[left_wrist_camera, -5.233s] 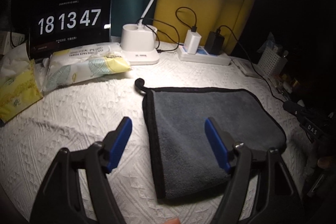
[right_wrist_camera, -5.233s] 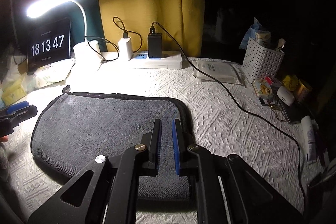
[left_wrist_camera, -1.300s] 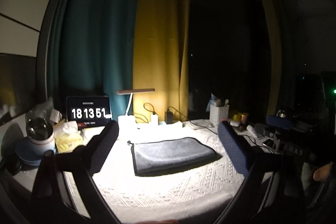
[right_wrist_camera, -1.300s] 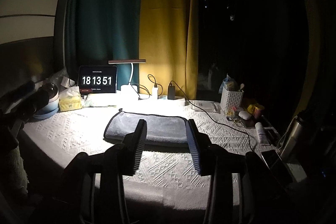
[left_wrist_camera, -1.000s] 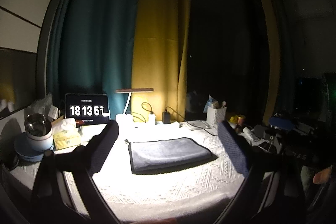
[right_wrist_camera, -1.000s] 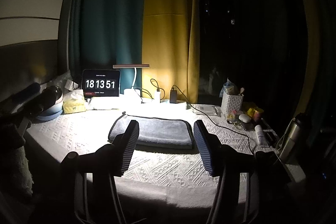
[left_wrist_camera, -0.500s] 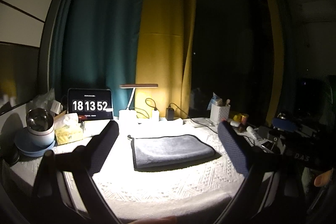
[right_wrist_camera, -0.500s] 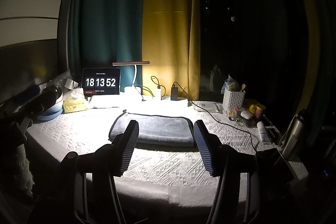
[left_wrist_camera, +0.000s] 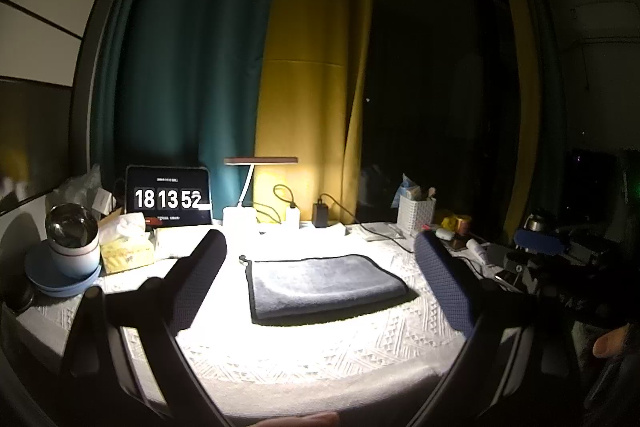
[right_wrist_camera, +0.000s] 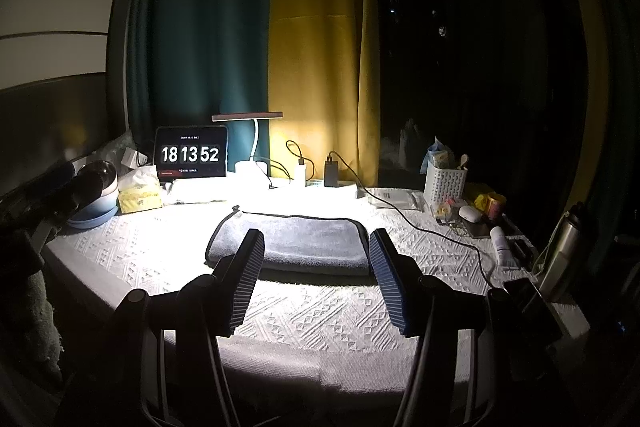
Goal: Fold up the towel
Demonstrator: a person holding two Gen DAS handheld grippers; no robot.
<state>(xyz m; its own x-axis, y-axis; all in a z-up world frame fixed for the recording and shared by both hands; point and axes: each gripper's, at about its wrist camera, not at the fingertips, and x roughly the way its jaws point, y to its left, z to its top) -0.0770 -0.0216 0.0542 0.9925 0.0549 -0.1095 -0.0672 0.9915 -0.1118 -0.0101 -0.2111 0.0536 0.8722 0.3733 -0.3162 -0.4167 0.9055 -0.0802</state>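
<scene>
A grey towel [left_wrist_camera: 320, 283] with a dark trim lies folded flat in the lit middle of the white patterned tablecloth [left_wrist_camera: 304, 351]. It also shows in the right wrist view [right_wrist_camera: 296, 241]. My left gripper [left_wrist_camera: 320, 259] is open and empty, held well back from the table. My right gripper [right_wrist_camera: 316, 247] is open and empty too, back from the table's front edge. The right gripper also shows at the right edge of the left wrist view [left_wrist_camera: 538, 247].
At the back stand a clock screen [left_wrist_camera: 168, 197], a desk lamp [left_wrist_camera: 256, 187], a power strip with chargers [right_wrist_camera: 320, 179] and a white basket [right_wrist_camera: 444, 183]. Tissues [left_wrist_camera: 126, 251] and a cup on a blue plate [left_wrist_camera: 72, 247] sit left. A cable [right_wrist_camera: 432, 227] and small items lie right.
Both grippers have pulled far back from the towel since five seconds ago, and the right one has opened. Over the last second they have hardly moved. The towel lies still.
</scene>
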